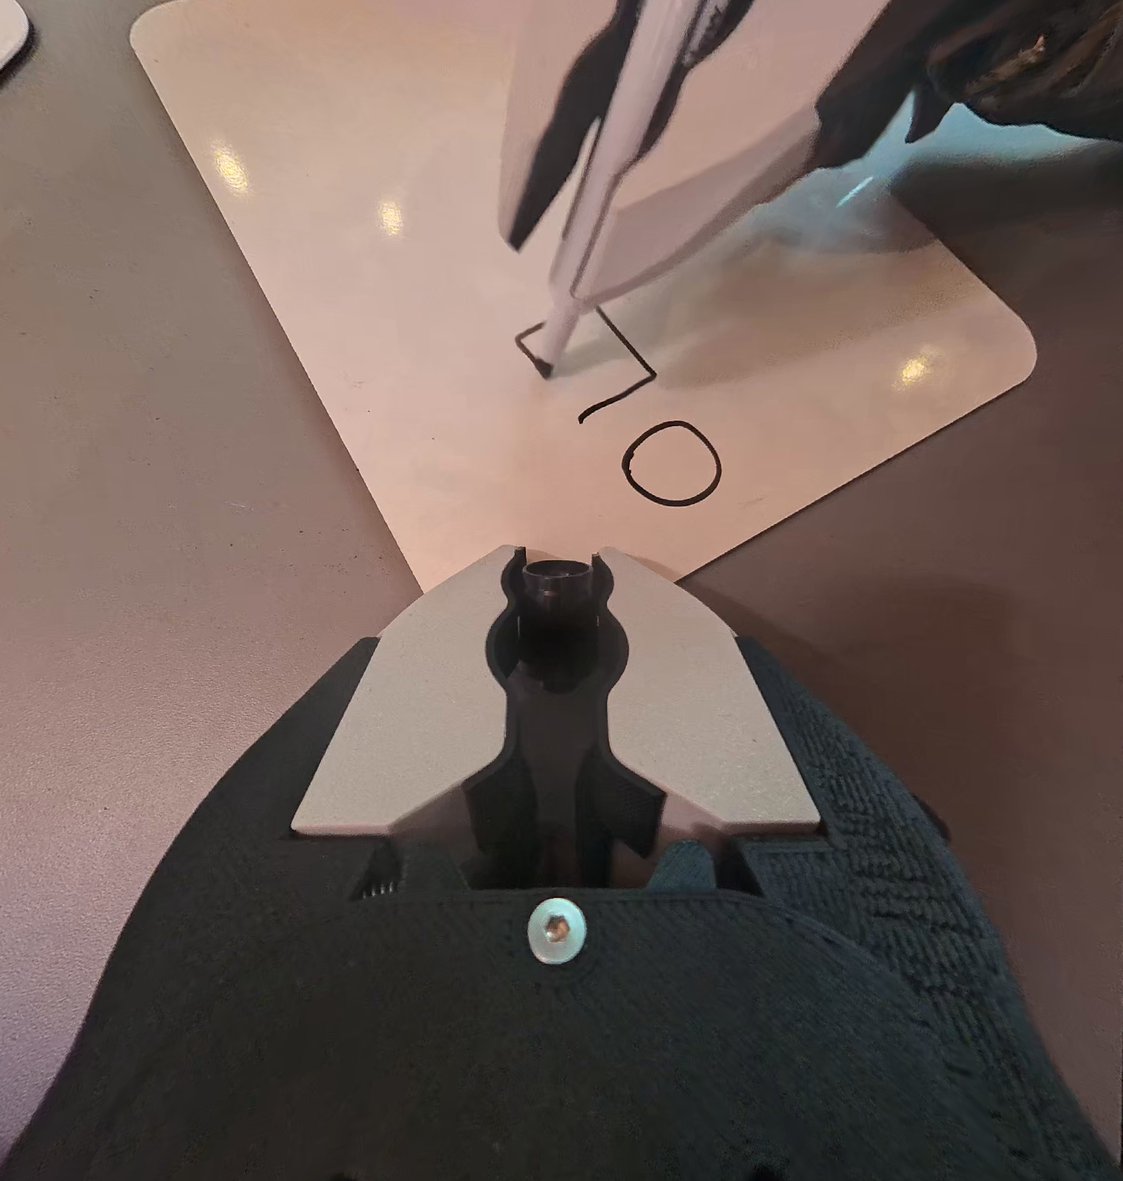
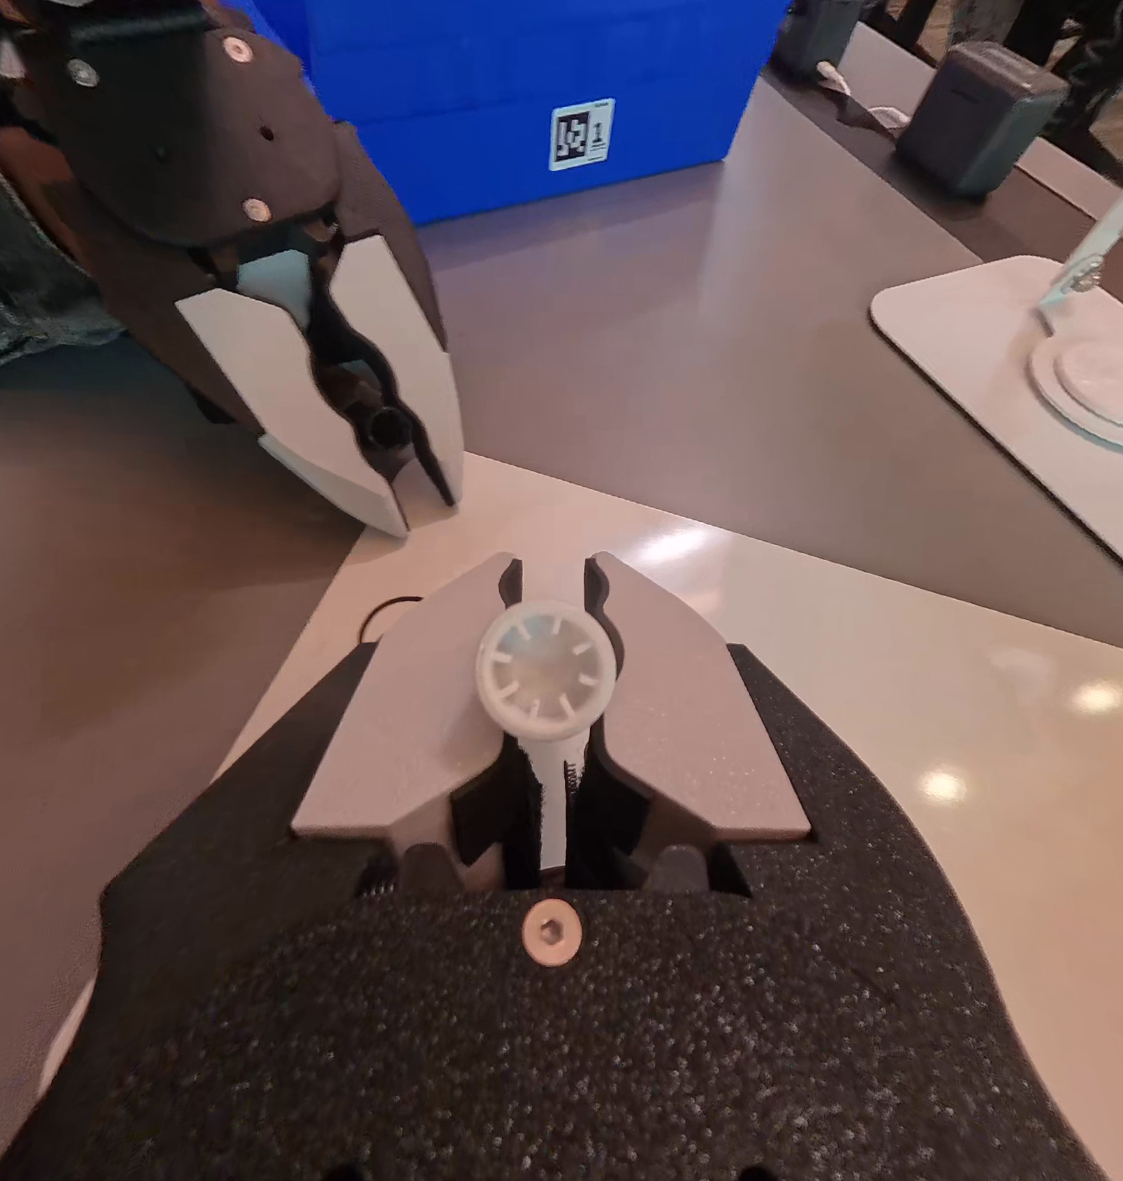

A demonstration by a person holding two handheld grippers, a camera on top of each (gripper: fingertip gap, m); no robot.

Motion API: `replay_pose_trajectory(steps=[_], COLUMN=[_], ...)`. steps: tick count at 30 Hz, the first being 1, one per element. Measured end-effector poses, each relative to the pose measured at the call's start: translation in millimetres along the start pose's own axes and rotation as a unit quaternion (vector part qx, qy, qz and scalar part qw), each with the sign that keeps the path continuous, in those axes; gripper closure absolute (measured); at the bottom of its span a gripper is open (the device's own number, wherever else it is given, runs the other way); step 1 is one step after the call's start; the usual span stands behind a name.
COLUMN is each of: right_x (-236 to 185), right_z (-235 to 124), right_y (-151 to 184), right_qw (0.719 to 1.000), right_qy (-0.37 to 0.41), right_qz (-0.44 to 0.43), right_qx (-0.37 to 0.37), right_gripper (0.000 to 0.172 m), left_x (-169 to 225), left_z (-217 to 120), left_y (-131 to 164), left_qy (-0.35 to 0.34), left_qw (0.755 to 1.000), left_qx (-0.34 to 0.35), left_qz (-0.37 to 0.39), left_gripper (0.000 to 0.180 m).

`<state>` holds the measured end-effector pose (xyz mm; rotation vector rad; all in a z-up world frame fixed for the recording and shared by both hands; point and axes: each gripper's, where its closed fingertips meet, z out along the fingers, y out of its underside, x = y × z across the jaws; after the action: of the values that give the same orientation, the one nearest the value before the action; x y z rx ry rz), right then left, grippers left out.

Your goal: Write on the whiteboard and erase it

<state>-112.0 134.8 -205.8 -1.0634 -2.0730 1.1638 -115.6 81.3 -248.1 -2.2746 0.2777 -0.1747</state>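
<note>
— Leaning steeply over the whiteboard (image 1: pixel 418 319), the right gripper (image 1: pixel 549 255) clamps a white marker (image 1: pixel 575 275), tip touching an unfinished square (image 1: pixel 584 358) beside the circle (image 1: pixel 671 463).

— And the left gripper (image 1: pixel 559 562)?

— Nearer the circle, clenched on a black cap (image 1: pixel 557 585). Only the right wrist view shows the marker's butt end.

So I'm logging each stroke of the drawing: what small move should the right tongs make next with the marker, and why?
Probably drag the marker tip along the whiteboard toward the loose curved end of the unfinished square. The right tongs hold the white marker with its tip at the left corner, and the side between that corner and the curved end is undrawn. The circle is already closed.
</note>
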Motion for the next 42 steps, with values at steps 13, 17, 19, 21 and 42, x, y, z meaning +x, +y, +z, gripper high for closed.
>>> replay_pose_trajectory(steps=[13,17,19,21,42], right_x=[18,21,23,26,67], right_z=[-17,-16,-15,-16,-22], right_y=[2,5,8,10,18], right_qw=[0.999,0.999,0.999,0.999,0.996], right_qy=[0.029,0.031,0.033,0.038,0.081], right_qz=[0.026,0.027,0.027,0.027,0.036], right_qx=[0.007,0.002,-0.002,-0.007,-0.025], right_gripper=[0.152,0.152,0.152,0.152,0.152], left_x=[0,0,0,0,1], left_z=[0,0,0,0,0], left_y=[0,0,0,0,0], left_qy=[0.000,0.000,0.001,0.001,0.005], left_qw=[1.000,1.000,1.000,1.000,1.000], left_qx=[0.000,0.000,0.000,0.000,0.000], left_qz=[0.000,0.000,-0.001,-0.001,-0.001], left_gripper=[0.161,0.161,0.161,0.161,0.161])
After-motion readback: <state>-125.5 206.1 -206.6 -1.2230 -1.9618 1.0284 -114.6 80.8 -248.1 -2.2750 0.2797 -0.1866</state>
